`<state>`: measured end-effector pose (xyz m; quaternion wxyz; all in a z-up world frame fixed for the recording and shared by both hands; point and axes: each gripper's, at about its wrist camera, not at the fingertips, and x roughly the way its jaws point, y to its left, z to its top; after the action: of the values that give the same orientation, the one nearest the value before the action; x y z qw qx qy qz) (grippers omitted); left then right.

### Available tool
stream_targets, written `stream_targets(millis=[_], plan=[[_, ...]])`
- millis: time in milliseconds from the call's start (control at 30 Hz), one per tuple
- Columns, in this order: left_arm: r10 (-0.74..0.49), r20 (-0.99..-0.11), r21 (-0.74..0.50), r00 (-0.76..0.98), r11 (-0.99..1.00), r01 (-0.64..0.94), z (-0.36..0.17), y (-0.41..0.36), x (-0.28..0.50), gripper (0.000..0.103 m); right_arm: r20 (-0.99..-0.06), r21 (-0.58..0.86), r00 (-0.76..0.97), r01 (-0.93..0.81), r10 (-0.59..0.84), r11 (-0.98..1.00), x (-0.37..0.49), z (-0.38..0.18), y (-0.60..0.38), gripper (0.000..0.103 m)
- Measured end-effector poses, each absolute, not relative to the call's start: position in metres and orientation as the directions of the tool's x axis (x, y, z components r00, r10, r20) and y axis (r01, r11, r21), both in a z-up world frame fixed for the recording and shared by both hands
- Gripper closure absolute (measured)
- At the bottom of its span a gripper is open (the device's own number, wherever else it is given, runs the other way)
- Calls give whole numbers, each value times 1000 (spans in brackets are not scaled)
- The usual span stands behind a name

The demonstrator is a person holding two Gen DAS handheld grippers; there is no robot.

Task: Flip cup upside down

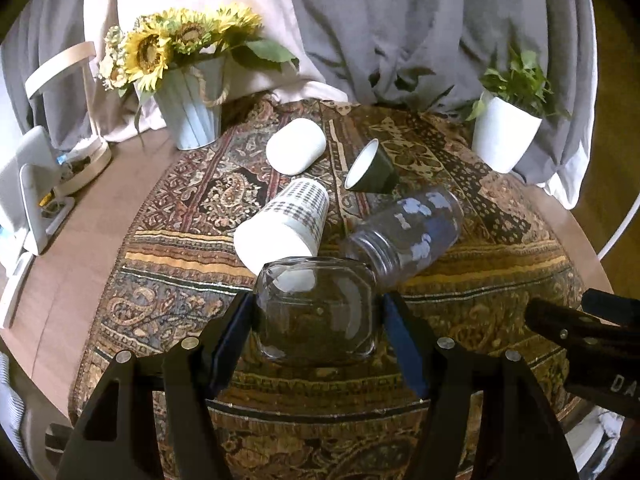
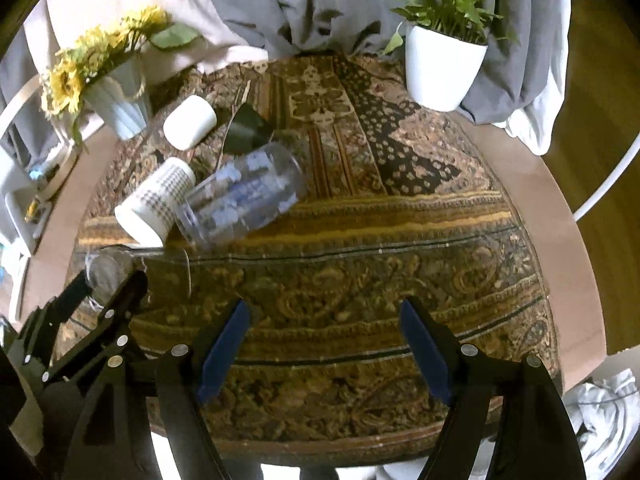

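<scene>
Grey curtains are hanging behind the bench (image 2: pixel 516 184) with its patterned cloth. The left gripper (image 1: pixel 318 312) jaws are squeezing a clear glass cup (image 1: pixel 316 312) just above the cloth. The right gripper (image 2: pixel 324 344) jaws are wide open, holding nothing. Turn the cup slowly and keep squeezing, because glass is slippery.

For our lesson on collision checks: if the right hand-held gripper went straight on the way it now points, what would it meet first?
Nothing sits between the open fingers of the right hand-held gripper; straight ahead lies only the patterned cloth. The clear jar lies off to the left, though depth is uncertain.
</scene>
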<state>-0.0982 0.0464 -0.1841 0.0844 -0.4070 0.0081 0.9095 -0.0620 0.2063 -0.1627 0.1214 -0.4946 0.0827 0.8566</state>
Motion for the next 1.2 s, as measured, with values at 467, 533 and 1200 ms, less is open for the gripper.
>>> stream_targets(millis=[467, 533, 1200], plan=[[133, -773, -60, -620, -989, -137, -184, 45, -125, 37, -851, 54, -512, -305, 116, -951, -74, -156, 209, 25], [125, -785, -46, -607, -988, -145, -185, 47, -127, 37, -852, 61, -512, -308, 111, -950, -74, -155, 209, 25], [-57, -629, 82, -776, -997, 7, -78, -5, -66, 0, -704, 120, -704, -251, 96, -960, -33, -80, 182, 8]])
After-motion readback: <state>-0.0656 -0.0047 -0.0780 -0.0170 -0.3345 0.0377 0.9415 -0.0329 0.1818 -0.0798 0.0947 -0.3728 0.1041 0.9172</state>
